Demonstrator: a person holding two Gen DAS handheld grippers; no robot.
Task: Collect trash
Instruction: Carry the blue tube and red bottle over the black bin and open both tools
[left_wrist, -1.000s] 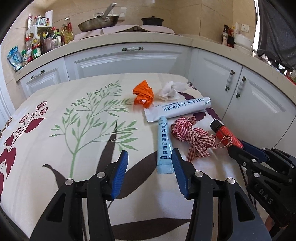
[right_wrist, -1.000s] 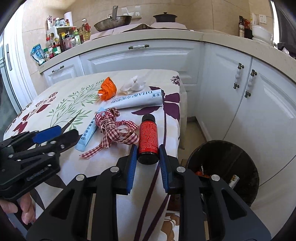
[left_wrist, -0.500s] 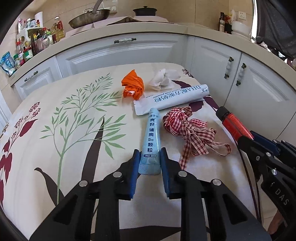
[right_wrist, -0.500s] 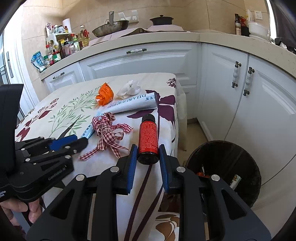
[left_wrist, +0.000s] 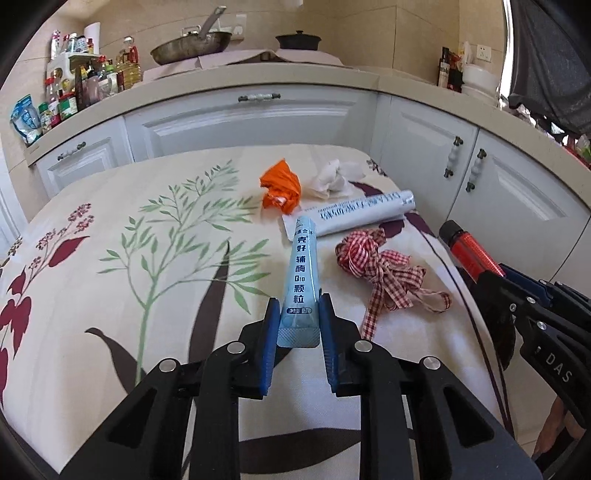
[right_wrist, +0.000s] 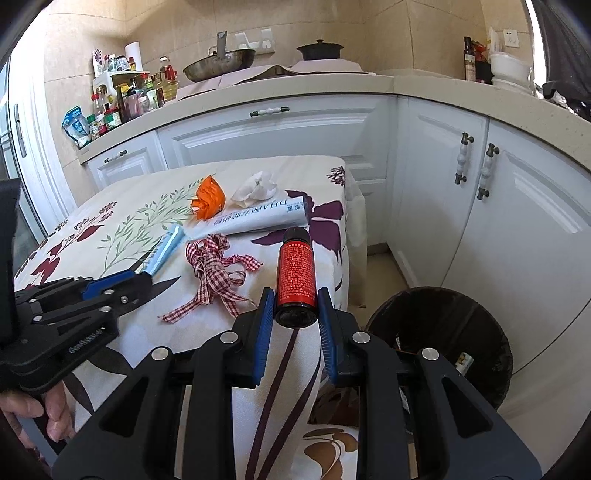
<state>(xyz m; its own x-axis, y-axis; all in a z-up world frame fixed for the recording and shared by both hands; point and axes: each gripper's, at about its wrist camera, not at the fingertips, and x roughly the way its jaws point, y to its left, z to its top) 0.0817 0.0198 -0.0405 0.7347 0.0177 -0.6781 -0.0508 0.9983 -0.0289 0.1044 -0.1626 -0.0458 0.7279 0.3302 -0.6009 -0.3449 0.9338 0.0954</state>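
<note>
The left claw (left_wrist: 298, 320) was clenched on the near end of a blue sachet (left_wrist: 301, 273), whose far end pointed toward a white tube (left_wrist: 354, 214). The right claw (right_wrist: 295, 314) gripped a red bottle (right_wrist: 295, 273) at its base, above the surface's (right_wrist: 110, 221) right edge. A checked ribbon (left_wrist: 384, 273) lay between the 2. A dark bin (right_wrist: 443, 314) stood on the floor at right.
</note>
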